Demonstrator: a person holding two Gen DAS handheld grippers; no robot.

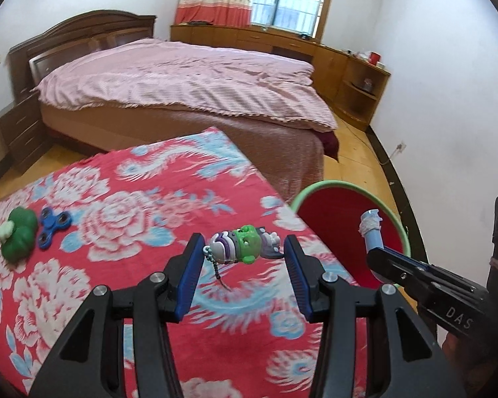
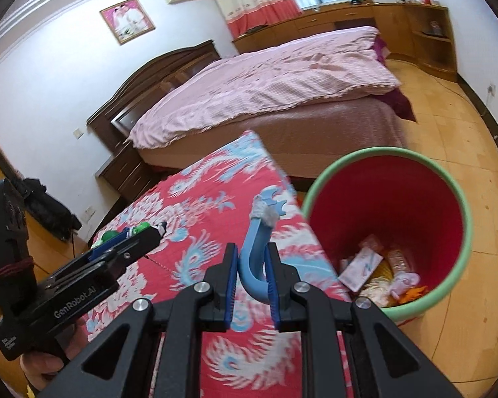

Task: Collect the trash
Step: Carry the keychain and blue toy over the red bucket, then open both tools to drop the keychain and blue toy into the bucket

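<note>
While my right gripper (image 2: 251,277) sits low in the centre of its own view, its blue ribbed pads are clamped on a curved light-blue plastic piece (image 2: 254,248). That piece bends like a hook at the pads, and its long axis rises toward the upper middle of the frame, ending in a forked tip wrapped with what looks like grey-white tape or fluff; the blur leaves me unsure which. Seen from the left wrist, the same piece (image 1: 371,232) juts out over the mouth of the bin (image 1: 402,232) at the right of the frame.

My left gripper (image 1: 244,258) is spread wide at lower centre, holding nothing. Between its tips, slightly beyond them, a small green and purple toy figure (image 1: 245,243) lies on its side, long axis running left to right, with a beaded chain trailing toward the camera. It rests on a red cloth (image 1: 142,205) printed with white and pale-blue flowers.

Farther left on the cloth lie a blue three-lobed fidget spinner (image 1: 51,227) and, touching it, a rounded green toy (image 1: 18,235).

At the right of the right wrist view the round bin (image 2: 461,232), green-rimmed and red inside, holds crumpled wrappers (image 2: 381,268) at its bottom. Beyond it all stands a bed (image 2: 282,76) under a pink quilt.
</note>
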